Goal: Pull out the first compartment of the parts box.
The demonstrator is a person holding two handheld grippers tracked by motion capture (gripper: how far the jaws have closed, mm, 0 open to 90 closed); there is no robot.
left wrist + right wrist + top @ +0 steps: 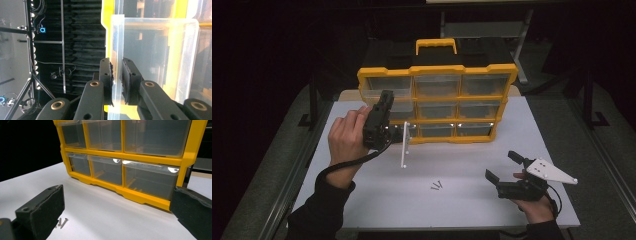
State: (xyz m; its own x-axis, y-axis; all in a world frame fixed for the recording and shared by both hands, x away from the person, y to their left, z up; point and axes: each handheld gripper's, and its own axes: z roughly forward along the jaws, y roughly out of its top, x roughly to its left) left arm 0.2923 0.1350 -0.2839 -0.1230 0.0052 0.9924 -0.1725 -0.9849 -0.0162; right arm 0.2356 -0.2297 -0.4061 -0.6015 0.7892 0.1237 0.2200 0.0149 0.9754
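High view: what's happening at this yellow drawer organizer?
A person works at a white table with a claw in each hand. The left claw is shut on the front wall of a clear drawer that sticks out of the yellow organizer at its left column. The right claw hangs open over the table, holding nothing. A few small screws lie loose on the table in front.

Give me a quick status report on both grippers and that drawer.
Left gripper shut on clear drawer front, middle row, left column. Right gripper open, resting on table. Screws lie loose, nothing blocking.
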